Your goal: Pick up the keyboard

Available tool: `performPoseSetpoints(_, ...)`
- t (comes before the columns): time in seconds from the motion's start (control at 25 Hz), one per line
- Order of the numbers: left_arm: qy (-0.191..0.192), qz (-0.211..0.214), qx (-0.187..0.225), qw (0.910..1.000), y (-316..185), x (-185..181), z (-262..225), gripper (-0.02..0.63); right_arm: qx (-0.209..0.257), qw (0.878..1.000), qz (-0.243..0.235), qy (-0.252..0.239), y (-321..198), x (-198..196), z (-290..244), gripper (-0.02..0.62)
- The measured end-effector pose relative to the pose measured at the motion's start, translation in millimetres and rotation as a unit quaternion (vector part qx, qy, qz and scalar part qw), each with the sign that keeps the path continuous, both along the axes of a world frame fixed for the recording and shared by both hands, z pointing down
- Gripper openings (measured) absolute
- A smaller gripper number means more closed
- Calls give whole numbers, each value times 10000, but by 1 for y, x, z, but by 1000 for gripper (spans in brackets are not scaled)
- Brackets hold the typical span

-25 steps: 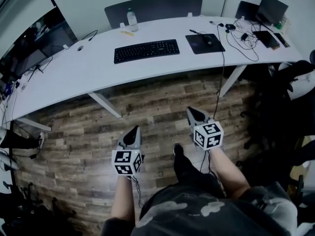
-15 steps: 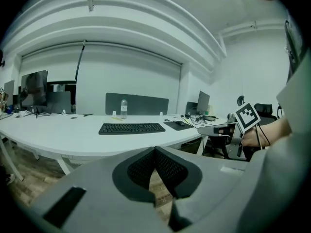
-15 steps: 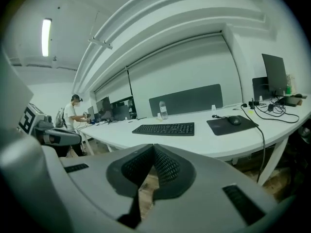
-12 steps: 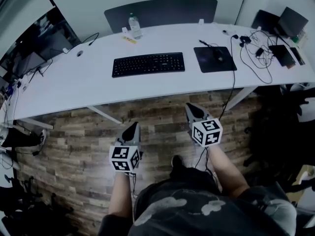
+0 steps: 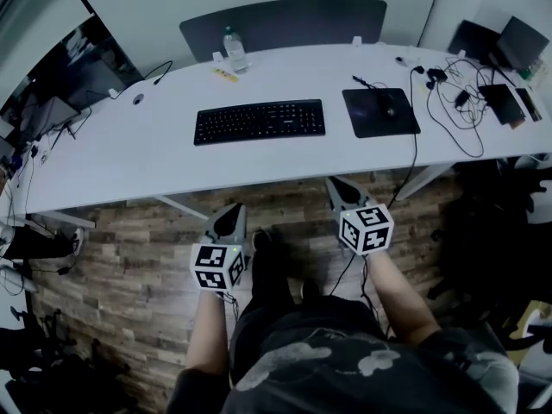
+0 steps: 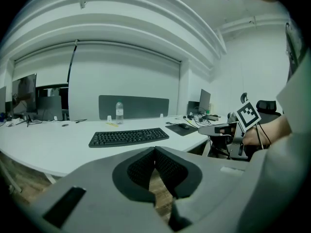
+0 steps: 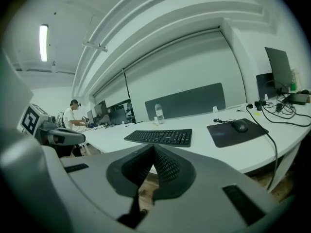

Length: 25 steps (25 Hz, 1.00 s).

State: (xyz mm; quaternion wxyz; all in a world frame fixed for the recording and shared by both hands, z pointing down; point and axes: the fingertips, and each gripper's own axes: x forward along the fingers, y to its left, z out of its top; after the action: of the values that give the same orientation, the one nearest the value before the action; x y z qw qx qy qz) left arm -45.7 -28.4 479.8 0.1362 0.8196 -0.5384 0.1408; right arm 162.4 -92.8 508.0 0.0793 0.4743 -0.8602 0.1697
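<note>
Keyboard flat on white table, mouse pad to its right. L claw & R claw both closed, empty, over wood floor near table edge.

keyboard on desk, mid-span. mouse pad at its 3 o'clock with mouse on it; bottle at 11 o'clock by the far edge. off the near edge, over floor: left gripper at 6 o'clock, right gripper at 5.

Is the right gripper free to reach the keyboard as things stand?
Probably yes: only bare desk lies between the right gripper and the keyboard, though its shut jaws must open first.
</note>
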Motion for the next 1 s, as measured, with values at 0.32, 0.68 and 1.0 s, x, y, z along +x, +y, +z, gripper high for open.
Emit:
performPoseSetpoints(0.32, -50, 229, 64, 9997, -62, -13, 6, 2, -22, 9997, 181, 147, -48, -6, 4, 2)
performPoseSetpoints(0.68, -255, 532, 37, 9982, -159, -41, 18, 2, -103, 9992, 284, 277, -138, -32, 13, 2)
performPoseSetpoints(1.0, -361, 988, -376, 9937, -236, -65, 36, 3, -243, 9981, 418, 392, -212, -56, 16, 2)
